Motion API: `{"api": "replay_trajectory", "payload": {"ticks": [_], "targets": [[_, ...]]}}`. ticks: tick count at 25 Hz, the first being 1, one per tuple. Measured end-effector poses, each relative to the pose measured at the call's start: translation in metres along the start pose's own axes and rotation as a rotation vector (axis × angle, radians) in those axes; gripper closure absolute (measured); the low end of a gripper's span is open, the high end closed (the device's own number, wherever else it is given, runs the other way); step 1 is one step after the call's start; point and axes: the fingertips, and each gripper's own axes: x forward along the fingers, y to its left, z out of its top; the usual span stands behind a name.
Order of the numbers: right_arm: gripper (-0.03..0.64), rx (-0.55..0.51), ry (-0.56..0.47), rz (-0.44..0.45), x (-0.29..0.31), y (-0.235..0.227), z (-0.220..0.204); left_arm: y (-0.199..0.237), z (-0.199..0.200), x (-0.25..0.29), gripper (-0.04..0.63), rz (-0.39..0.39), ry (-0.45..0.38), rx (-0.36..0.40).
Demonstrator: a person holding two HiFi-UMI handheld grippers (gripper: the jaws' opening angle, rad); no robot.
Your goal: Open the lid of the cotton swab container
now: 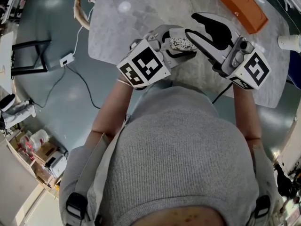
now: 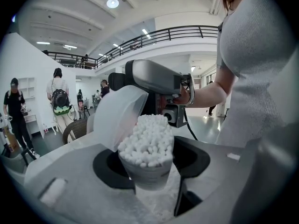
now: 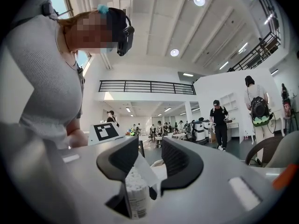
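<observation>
My left gripper (image 1: 180,51) is shut on a small clear container (image 2: 148,171) packed with white cotton swabs (image 2: 147,141) and holds it upright above the marble table (image 1: 122,29). Its translucent lid (image 2: 119,115) stands flipped up on the left side in the left gripper view. My right gripper (image 3: 149,164) reaches in level from the opposite side. The raised lid (image 3: 144,168) lies between its dark jaws, leaning toward the left one, with a gap to the right pad. In the head view the two grippers meet over the container (image 1: 181,43).
An orange box (image 1: 242,7) lies at the table's far right and a white object (image 1: 289,42) at its right edge. A wicker chair (image 1: 81,8) stands left of the table, with a power strip (image 1: 67,59) and cable on the floor. People stand in the hall.
</observation>
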Motion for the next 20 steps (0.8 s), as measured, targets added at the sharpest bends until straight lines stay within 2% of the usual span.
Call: {"api": "replay_trajectory", "payload": {"ticks": [4,8,12,17,20], "targets": [[0.463,-0.011,-0.006,-0.01,0.0,-0.002,0.003,0.0,0.001,-0.001,0.36,0.0,-0.003,-0.001],[0.463,-0.06,-0.009,0.016,0.001,0.009,0.006,-0.001,-0.001,-0.004,0.36,0.001,-0.004,-0.012],[0.462,-0.067,-0.017,0.033,-0.002,0.011,0.006,0.002,-0.005,-0.004,0.36,0.008,-0.003,-0.026],[0.462,-0.088,0.007,0.072,-0.001,0.02,0.002,0.004,-0.006,-0.005,0.36,0.015,-0.003,-0.032],[0.462,-0.091,0.041,0.063,0.001,0.019,-0.004,0.005,-0.004,-0.006,0.36,0.018,-0.006,-0.032]]}}
